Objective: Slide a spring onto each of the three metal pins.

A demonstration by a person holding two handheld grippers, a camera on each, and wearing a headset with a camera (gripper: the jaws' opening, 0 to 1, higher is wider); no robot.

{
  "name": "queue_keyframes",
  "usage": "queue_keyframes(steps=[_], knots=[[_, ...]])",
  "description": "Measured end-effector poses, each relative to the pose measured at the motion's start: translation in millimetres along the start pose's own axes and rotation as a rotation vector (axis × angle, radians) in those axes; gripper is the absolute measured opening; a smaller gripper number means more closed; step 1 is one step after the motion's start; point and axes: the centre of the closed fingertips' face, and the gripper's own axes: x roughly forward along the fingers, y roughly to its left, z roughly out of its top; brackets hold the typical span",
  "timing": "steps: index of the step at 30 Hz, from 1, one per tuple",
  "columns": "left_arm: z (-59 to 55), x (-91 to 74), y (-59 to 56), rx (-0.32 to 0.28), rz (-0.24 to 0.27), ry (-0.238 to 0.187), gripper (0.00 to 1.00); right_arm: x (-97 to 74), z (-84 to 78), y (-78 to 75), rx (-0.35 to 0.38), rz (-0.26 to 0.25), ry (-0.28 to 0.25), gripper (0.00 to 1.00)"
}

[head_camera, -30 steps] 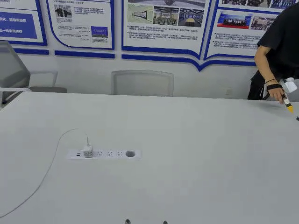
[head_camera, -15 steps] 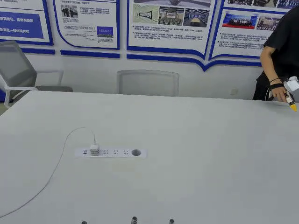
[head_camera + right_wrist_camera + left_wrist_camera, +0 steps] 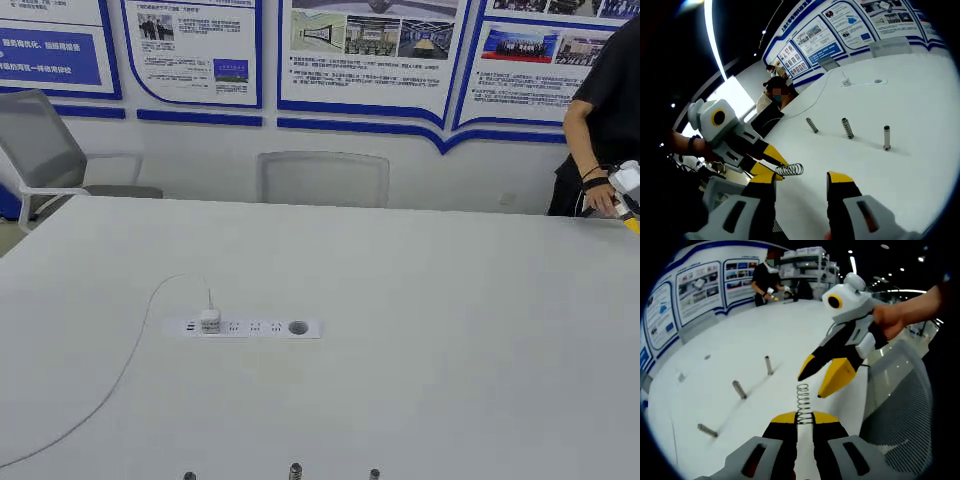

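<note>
The left gripper (image 3: 804,417) is clamped on a spring (image 3: 803,399), which stands out past its yellow tips. Just beyond the spring's free end hangs the right gripper (image 3: 811,386), its jaws well apart and not touching the spring. In the right gripper view the same spring (image 3: 790,170) lies crosswise near the right gripper's (image 3: 802,179) own left jaw tip, held by the left gripper (image 3: 777,167) coming in from the left.

Past them three pins stand in a row on the white table (image 3: 450,330). The near pin (image 3: 706,430) and the middle pin (image 3: 739,389) each carry a spring. The far pin (image 3: 768,365) is bare. In the left gripper view the pins lie left of the held spring and the right gripper sits up and right of it.

Farther back are a power strip (image 3: 250,327) with a cable (image 3: 120,375), a chair (image 3: 322,178), wall posters (image 3: 365,50) and another person (image 3: 605,110).

A hand (image 3: 890,320) grips the right gripper from behind, tilting it down toward the spring.
</note>
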Motion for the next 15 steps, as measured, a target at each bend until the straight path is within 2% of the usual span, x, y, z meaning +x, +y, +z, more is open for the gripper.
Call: queue_keyframes(steps=[5, 15], knots=[[4.0, 1.8, -4.0, 0.018, -0.018, -0.006, 0.1, 1.0, 2.6, 2.4, 0.02, 0.007, -0.006, 0.3], [9.4, 2.7, -7.4, 0.058, -0.048, -0.02, 0.1, 2.7, 4.7, 12.4, 0.021, 0.049, 0.014, 0.25]])
